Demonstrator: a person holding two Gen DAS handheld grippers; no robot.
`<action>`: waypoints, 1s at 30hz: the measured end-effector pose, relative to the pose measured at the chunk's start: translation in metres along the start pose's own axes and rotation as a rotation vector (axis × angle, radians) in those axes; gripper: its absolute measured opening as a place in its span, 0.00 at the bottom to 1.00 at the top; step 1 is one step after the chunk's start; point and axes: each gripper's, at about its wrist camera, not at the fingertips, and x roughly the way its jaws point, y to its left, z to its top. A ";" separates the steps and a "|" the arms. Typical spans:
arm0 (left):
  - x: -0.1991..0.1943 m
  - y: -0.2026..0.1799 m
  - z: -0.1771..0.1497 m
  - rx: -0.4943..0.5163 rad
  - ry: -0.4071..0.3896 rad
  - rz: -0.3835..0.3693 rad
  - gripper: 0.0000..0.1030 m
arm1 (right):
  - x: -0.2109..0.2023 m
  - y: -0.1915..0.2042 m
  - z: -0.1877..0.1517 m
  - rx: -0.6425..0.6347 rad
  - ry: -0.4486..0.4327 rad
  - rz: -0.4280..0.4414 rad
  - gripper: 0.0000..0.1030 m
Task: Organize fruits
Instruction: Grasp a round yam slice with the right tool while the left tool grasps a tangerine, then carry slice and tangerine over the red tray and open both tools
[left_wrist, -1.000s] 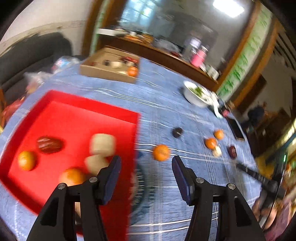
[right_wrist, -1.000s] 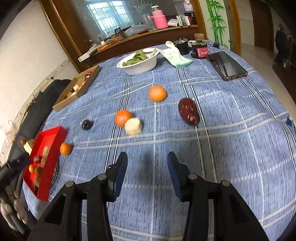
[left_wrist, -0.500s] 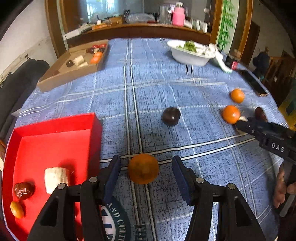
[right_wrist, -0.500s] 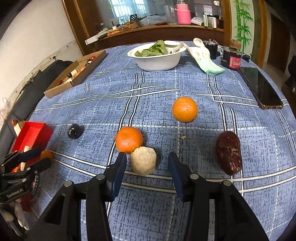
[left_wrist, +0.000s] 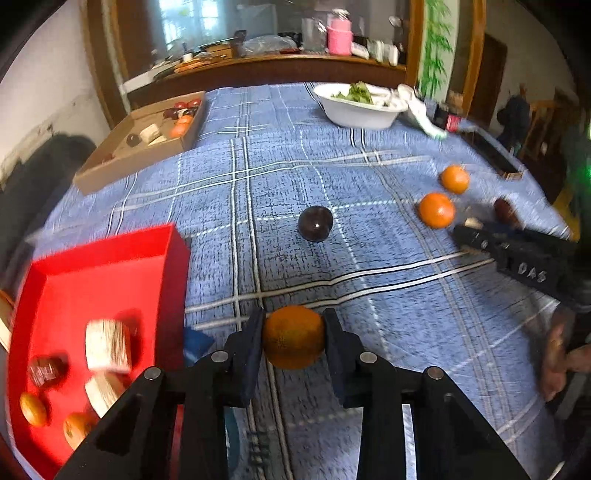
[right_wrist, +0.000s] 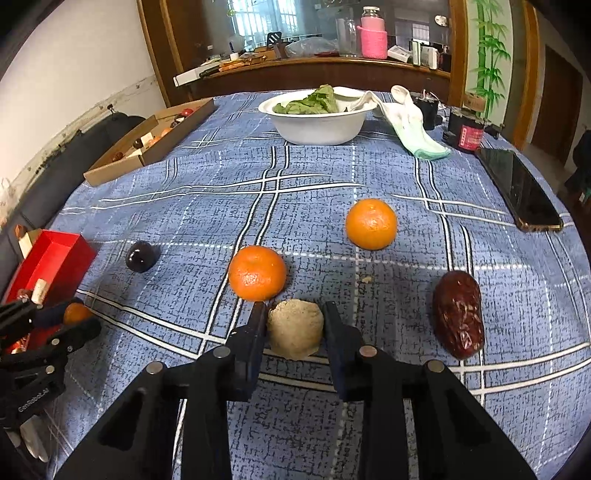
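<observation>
My left gripper (left_wrist: 293, 338) is shut on an orange (left_wrist: 293, 336) low over the blue cloth, just right of the red tray (left_wrist: 48, 291). The tray holds small oranges, a dark date and pale chunks. My right gripper (right_wrist: 295, 325) is shut on a beige round lump (right_wrist: 294, 328) resting on the cloth. Near it lie two oranges (right_wrist: 257, 272) (right_wrist: 371, 223), a dark red date (right_wrist: 458, 314) and a dark plum (right_wrist: 140, 256). The plum also shows in the left wrist view (left_wrist: 315, 223). The left gripper shows at the left edge of the right wrist view (right_wrist: 70, 320).
A cardboard box (left_wrist: 147, 140) with fruit pieces sits at the back left. A white bowl (right_wrist: 317, 123) of greens, a cloth (right_wrist: 413, 127), a dark jar (right_wrist: 467, 133) and a phone (right_wrist: 521, 190) stand at the back right. The table edge curves close on the right.
Both grippers moved forward and closed: the left onto the orange by the tray, the right onto the beige lump. The left view swung from the tray toward the table.
</observation>
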 end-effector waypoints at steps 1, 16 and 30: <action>-0.006 0.005 -0.003 -0.031 -0.008 -0.020 0.31 | -0.001 -0.002 -0.001 0.009 -0.001 0.011 0.28; -0.077 0.110 -0.032 -0.315 -0.143 0.011 0.31 | -0.046 0.032 -0.008 0.111 -0.009 0.297 0.28; -0.081 0.214 -0.085 -0.575 -0.151 0.093 0.31 | -0.040 0.199 0.014 -0.124 0.090 0.460 0.29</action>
